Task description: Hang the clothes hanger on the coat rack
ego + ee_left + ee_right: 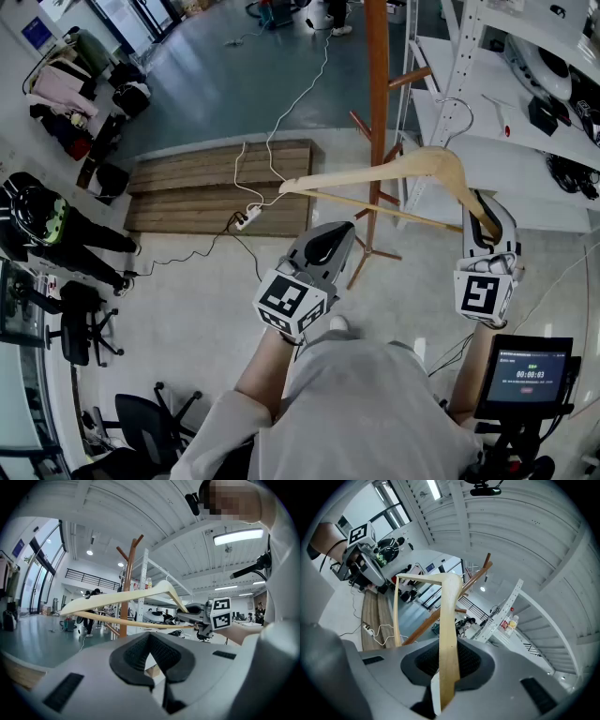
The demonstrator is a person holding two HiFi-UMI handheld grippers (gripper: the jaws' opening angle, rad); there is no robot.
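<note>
The clothes hanger (337,178), made of light wood with a thin metal hook (471,114), is in the air in front of the coat rack (377,75). The rack is a reddish-brown wooden pole with short slanting pegs (412,78), and the hanger hangs on none of them yet.

The right gripper (487,225) holds it, with its jaws closed part-way on the end of the hanger's right shoulder. In the right gripper view the pale wood runs straight out from between the dark pads (424,660).

From that grip the hanger's long axis runs to the left and slightly away in the head view, roughly level. It crosses in front of the pole, and its free tip ends well to the left of the rack. The hook stands up from the hanger's crown, just right of the pole and close to the white metal shelving (487,84).

The left gripper (330,242) sits nearer the person, below the hanger's left half and apart from it. Its jaws look drawn together at the tips, with nothing between them.

The relation that counts is hook to peg. The hook is on the pole's right side, near the pegs that branch there, and only the right gripper steers it. In my judgement the next move must carry the hook over a peg while the long free end stays clear of the pole.
</note>
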